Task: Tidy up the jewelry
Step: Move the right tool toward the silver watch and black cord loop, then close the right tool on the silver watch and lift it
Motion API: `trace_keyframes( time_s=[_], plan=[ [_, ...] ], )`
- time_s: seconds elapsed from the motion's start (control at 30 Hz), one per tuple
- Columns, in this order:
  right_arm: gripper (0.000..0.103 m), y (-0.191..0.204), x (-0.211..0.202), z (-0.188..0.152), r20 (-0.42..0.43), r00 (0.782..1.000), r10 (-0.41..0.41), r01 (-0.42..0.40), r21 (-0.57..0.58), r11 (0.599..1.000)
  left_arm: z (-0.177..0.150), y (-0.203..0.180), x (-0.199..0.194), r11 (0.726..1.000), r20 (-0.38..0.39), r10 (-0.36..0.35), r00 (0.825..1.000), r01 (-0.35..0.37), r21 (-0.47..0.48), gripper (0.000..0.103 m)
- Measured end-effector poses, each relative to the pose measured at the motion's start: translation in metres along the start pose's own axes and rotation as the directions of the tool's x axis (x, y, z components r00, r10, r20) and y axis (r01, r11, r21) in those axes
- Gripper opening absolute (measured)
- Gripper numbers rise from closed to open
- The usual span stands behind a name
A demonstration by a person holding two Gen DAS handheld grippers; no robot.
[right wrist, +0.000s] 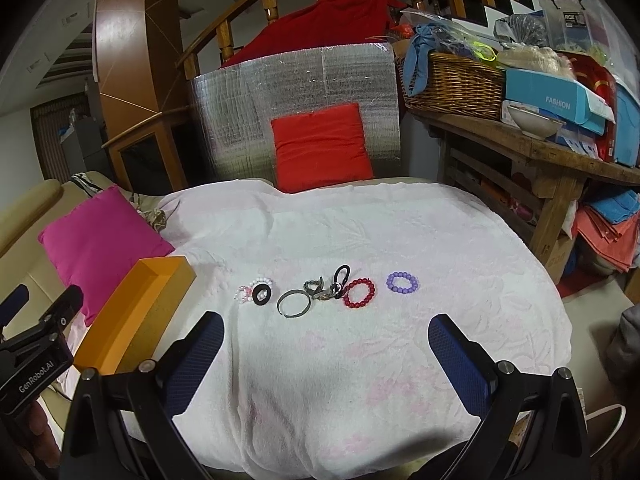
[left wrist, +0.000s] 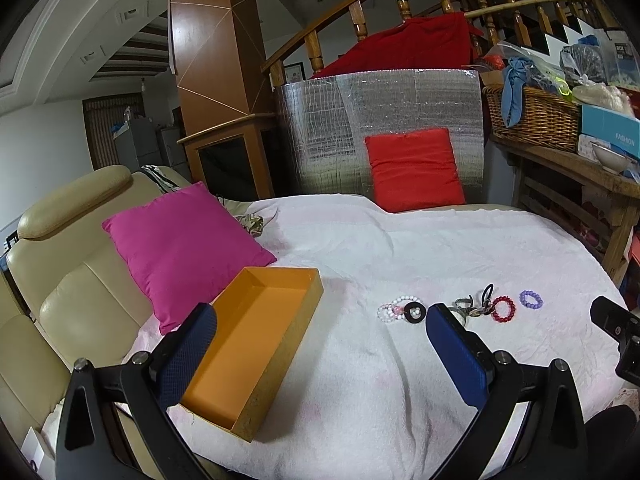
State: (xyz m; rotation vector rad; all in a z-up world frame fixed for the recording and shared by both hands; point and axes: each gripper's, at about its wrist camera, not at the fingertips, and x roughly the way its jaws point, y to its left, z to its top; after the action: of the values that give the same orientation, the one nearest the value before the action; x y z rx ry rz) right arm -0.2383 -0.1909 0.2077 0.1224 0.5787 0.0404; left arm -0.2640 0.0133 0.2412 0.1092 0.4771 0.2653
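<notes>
A row of jewelry lies on a white towel [right wrist: 360,232]: a white and pink bead bracelet [right wrist: 256,286] with a black ring [right wrist: 262,294], a thin metal bangle [right wrist: 293,302], a tangle of small metal pieces [right wrist: 324,290], a red bead bracelet [right wrist: 359,293] and a purple bead bracelet [right wrist: 403,282]. An open orange box [left wrist: 256,340] sits left of them, empty. My left gripper [left wrist: 320,328] is open above the towel beside the box. My right gripper [right wrist: 326,340] is open, short of the jewelry row. In the left wrist view the red bracelet [left wrist: 503,309] and purple bracelet [left wrist: 531,299] show.
A pink cushion [left wrist: 184,248] leans on a beige leather seat [left wrist: 52,280] left of the box. A red cushion [right wrist: 320,148] stands against a silver foil panel [right wrist: 296,80] behind. A wooden table [right wrist: 540,152] with a wicker basket [right wrist: 452,80] and boxes stands at right.
</notes>
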Motion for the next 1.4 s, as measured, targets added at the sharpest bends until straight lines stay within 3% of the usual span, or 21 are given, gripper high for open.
trace_keyframes(
  time_s=[0.23,0.37,0.43,0.6,0.7,0.8,0.93,1.0,1.13,1.23,1.4],
  plan=[
    [0.103,-0.013,0.025,0.003,-0.024,1.000,-0.003,0.003,0.021,1.000,-0.006,-0.008,0.028,1.000,-0.041,-0.009,0.999,0.010,0.013,0.103],
    [0.103,-0.036,0.055,0.002,-0.045,0.999,0.025,-0.023,0.054,0.998,-0.016,-0.015,0.061,0.997,-0.077,-0.069,0.995,0.072,0.025,0.103],
    [0.103,-0.050,0.073,0.000,-0.083,0.996,0.034,-0.027,0.086,0.996,-0.023,-0.018,0.084,0.993,-0.103,-0.116,0.988,0.119,0.027,0.103],
    [0.103,-0.094,0.130,-0.007,-0.173,0.978,0.119,-0.078,0.225,0.971,-0.047,-0.028,0.149,0.972,-0.200,-0.229,0.953,0.236,0.013,0.103],
    [0.102,-0.111,0.164,-0.006,-0.200,0.955,0.220,-0.146,0.330,0.933,-0.053,-0.040,0.175,0.961,-0.223,-0.269,0.937,0.277,0.006,0.103],
    [0.094,-0.117,0.195,0.000,-0.221,0.924,0.311,-0.203,0.404,0.892,-0.053,-0.058,0.194,0.947,-0.231,-0.311,0.922,0.321,0.010,0.103],
    [0.070,-0.110,0.232,0.003,-0.251,0.875,0.415,-0.267,0.465,0.844,-0.057,-0.088,0.212,0.921,-0.243,-0.366,0.899,0.388,0.048,0.103],
    [0.066,-0.103,0.252,0.003,-0.271,0.859,0.434,-0.270,0.481,0.834,-0.062,-0.096,0.222,0.918,-0.267,-0.366,0.891,0.393,0.054,0.103],
    [0.050,-0.082,0.282,0.009,-0.306,0.848,0.432,-0.276,0.442,0.853,-0.069,-0.104,0.241,0.925,-0.326,-0.341,0.881,0.377,0.051,0.103],
    [0.049,-0.072,0.302,0.014,-0.326,0.851,0.411,-0.264,0.412,0.872,-0.069,-0.104,0.246,0.926,-0.328,-0.335,0.883,0.372,0.057,0.103],
    [0.049,-0.062,0.334,0.015,-0.369,0.845,0.387,-0.242,0.382,0.892,-0.071,-0.102,0.255,0.921,-0.350,-0.342,0.872,0.385,0.059,0.103]
  ],
)
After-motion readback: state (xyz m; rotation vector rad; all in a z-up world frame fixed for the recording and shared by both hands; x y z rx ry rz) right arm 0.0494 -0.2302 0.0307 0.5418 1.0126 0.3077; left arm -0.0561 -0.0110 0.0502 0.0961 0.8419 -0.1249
